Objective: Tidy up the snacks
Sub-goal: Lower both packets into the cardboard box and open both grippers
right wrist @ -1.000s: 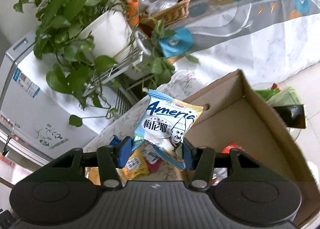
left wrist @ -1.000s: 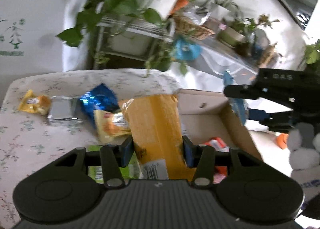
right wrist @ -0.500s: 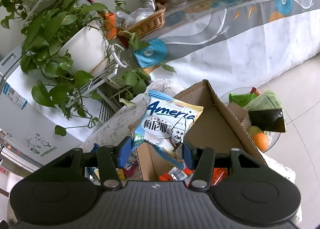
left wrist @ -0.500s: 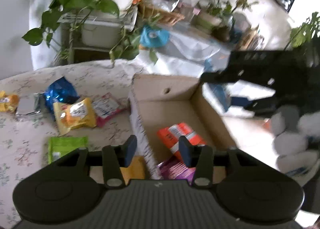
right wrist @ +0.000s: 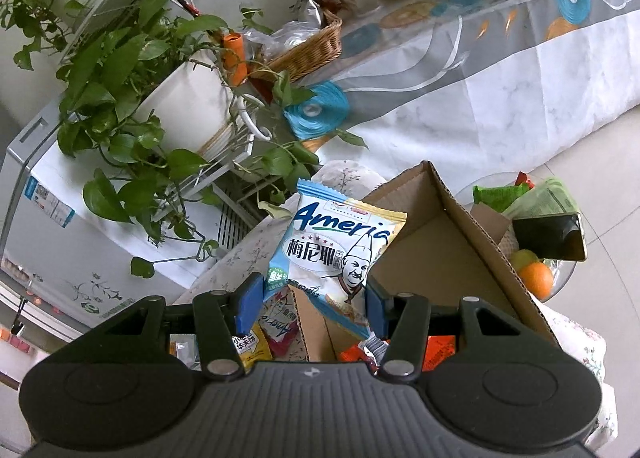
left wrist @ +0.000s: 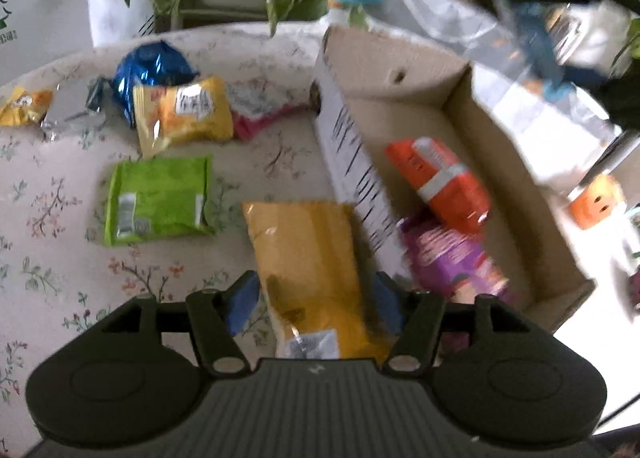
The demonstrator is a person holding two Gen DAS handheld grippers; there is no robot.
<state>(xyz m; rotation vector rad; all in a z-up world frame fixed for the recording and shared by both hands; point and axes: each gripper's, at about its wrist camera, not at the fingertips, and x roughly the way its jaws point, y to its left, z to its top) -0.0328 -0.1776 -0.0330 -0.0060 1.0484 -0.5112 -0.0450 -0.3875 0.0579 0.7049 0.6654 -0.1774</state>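
Note:
My left gripper [left wrist: 314, 304] is open above a long yellow snack bag [left wrist: 312, 258] that lies on the floral tablecloth [left wrist: 48, 258] beside the cardboard box [left wrist: 512, 162]. The bag lies between the fingers; I cannot tell if they touch it. The box holds an orange packet [left wrist: 440, 182] and a purple packet [left wrist: 452, 258]. My right gripper [right wrist: 316, 300] is shut on a white-and-blue "Ameria" snack bag [right wrist: 336, 246], held in the air above the box's [right wrist: 452, 230] near corner.
Loose snacks lie left of the box: a green bag [left wrist: 158, 200], a yellow-orange bag [left wrist: 184, 112], a blue foil bag [left wrist: 148, 70], a pink packet [left wrist: 260, 114], a silver packet [left wrist: 72, 110]. Potted plants [right wrist: 132, 90] and a covered table [right wrist: 500, 70] stand behind. A fruit bowl [right wrist: 532, 254] sits right of the box.
The left gripper let go of the yellow bag, which now lies on the table beside the box, and swung back over it. The right gripper rose with its bag.

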